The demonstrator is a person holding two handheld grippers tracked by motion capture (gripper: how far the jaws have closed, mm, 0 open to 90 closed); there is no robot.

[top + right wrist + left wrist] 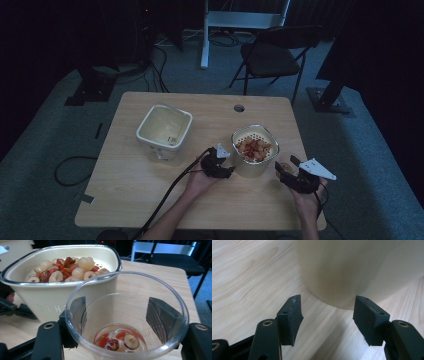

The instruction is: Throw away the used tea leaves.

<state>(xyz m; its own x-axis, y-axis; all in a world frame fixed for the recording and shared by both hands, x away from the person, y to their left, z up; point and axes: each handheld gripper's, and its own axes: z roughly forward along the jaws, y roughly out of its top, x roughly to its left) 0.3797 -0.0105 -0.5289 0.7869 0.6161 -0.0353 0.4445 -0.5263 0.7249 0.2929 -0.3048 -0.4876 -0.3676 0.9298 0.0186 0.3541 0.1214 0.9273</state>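
My right gripper (117, 322) clamps the clear cup (126, 315) level; left gripper (328, 320), jaws wide and empty, steadies the strainer tub (254, 150).

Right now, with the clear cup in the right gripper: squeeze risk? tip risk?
The clear plastic cup looks thin-walled, so it probably flexes under a hard squeeze. It holds just a few fruit pieces at the bottom, so it is likely light. Smooth walls might slip.

clear cup (125, 322) hides, perhaps, the gripper tips.
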